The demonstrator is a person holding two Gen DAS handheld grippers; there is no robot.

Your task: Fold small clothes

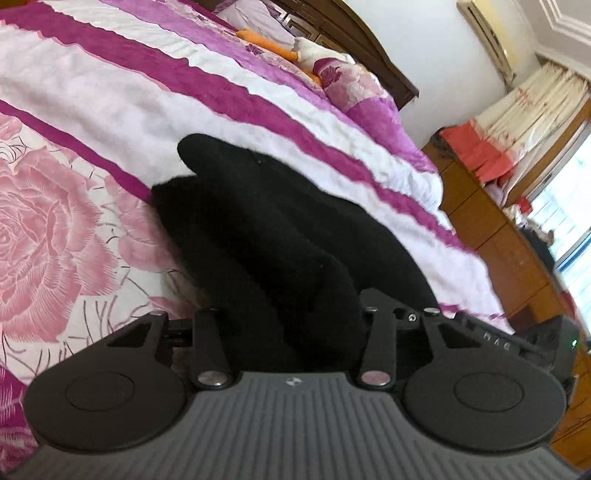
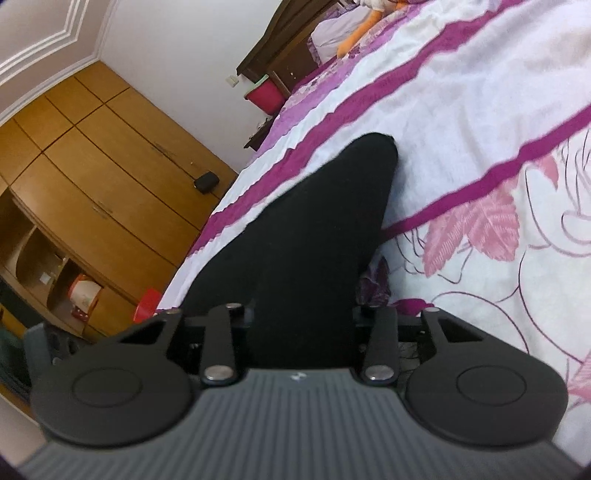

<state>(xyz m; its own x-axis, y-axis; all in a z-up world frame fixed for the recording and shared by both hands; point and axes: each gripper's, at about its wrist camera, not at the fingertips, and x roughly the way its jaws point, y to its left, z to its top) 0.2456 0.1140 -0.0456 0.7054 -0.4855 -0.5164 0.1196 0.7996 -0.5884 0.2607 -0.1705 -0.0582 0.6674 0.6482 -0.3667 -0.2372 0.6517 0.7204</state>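
Observation:
A black garment [image 1: 273, 236] fills the middle of the left wrist view and hangs in thick folds from my left gripper [image 1: 295, 325] down onto the floral bed cover [image 1: 55, 229]. The fingers are hidden under the cloth, and the left gripper looks shut on it. In the right wrist view the same black garment [image 2: 317, 229] runs from my right gripper [image 2: 303, 332] up to a rounded end lying on the bed cover [image 2: 461, 110]. The right fingers are also hidden by the cloth, and the gripper looks shut on it.
The bed carries a white, pink and purple striped cover with rose prints. A plush toy [image 1: 310, 51] and pillow lie near the dark headboard [image 1: 354, 33]. A wooden wardrobe [image 2: 96, 177] stands left of the bed, wooden drawers [image 1: 491, 229] and a window to the right.

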